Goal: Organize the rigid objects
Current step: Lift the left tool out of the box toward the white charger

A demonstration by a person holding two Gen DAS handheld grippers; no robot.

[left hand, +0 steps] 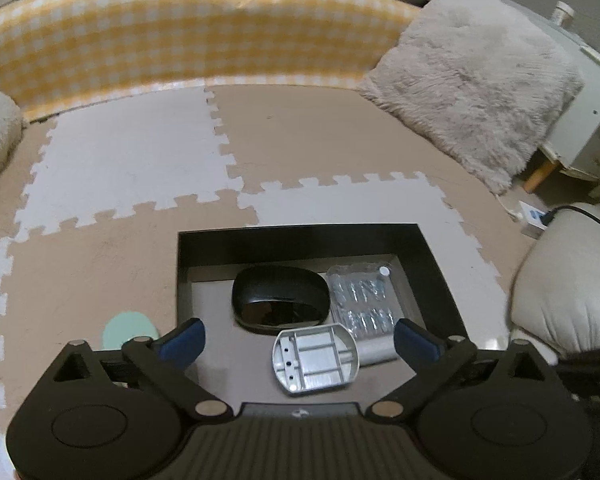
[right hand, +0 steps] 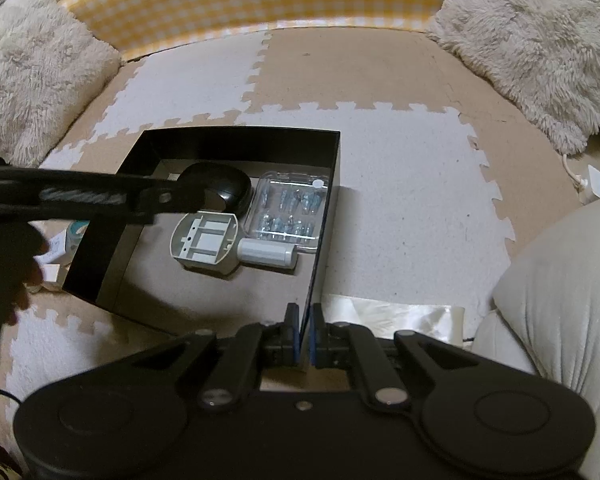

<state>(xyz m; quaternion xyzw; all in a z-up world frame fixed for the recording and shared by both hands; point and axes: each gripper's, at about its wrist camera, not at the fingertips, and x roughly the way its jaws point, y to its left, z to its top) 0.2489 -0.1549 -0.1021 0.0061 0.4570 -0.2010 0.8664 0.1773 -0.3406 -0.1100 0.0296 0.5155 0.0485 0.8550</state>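
Observation:
A black open box [left hand: 300, 240] stands on the foam mat. Inside lie a black oval mouse-like case [left hand: 280, 300], a clear blister pack of small metal parts [left hand: 360, 300], a grey ribbed plastic part [left hand: 316, 360] and a white cylinder [left hand: 374, 350] touching it. My left gripper [left hand: 300, 340] hangs open above the grey part, its blue pads wide apart and holding nothing. In the right wrist view my right gripper [right hand: 306, 336] is shut on the near end of the box's right wall [right hand: 324, 220]. The left gripper [right hand: 172, 198] crosses over the box from the left.
Fluffy cushions [left hand: 472, 80] [right hand: 32, 68] flank a yellow checked barrier [left hand: 180, 32]. A pale padded seat [right hand: 560, 300] sits at the right, with a power strip [left hand: 534, 216] behind it. A mint round item [left hand: 128, 330] lies left of the box, a shiny packet [right hand: 392, 316] to its right.

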